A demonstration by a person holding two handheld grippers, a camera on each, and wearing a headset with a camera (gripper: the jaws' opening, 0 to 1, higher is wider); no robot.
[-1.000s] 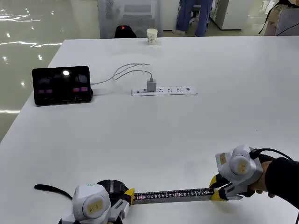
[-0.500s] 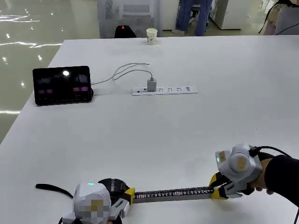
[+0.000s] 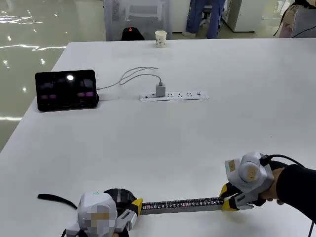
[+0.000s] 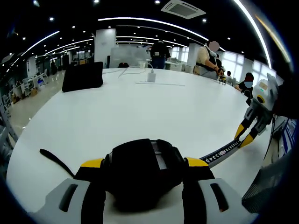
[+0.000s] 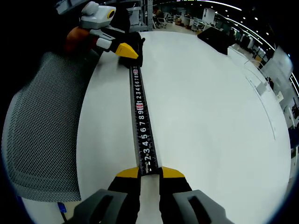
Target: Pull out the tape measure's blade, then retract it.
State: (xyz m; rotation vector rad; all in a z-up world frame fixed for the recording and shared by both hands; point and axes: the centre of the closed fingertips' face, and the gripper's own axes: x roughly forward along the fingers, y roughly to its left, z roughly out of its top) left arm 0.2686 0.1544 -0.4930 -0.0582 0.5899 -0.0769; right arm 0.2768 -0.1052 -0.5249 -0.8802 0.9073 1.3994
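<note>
Left tool (image 4: pixel 145 164) is clamped on the black tape measure case (image 3: pixel 117 197), at 7 o'clock on the white surface (image 3: pixel 197 133). The blade (image 3: pixel 180 204) is out, stretched straight toward 3 o'clock. Right tool (image 3: pixel 228 198) at 5 o'clock has its jaws pinched together on the blade's end. A black strap (image 3: pixel 54 200) trails from the case toward 9 o'clock. A tablet (image 3: pixel 65 90) is at 10 o'clock and a power strip (image 3: pixel 173 96) near 12.

The left tool (image 4: pixel 145 163) hides part of the tape measure (image 3: pixel 118 196), and the right tool (image 5: pixel 150 172) hides the tip of the blade (image 5: pixel 140 116).
</note>
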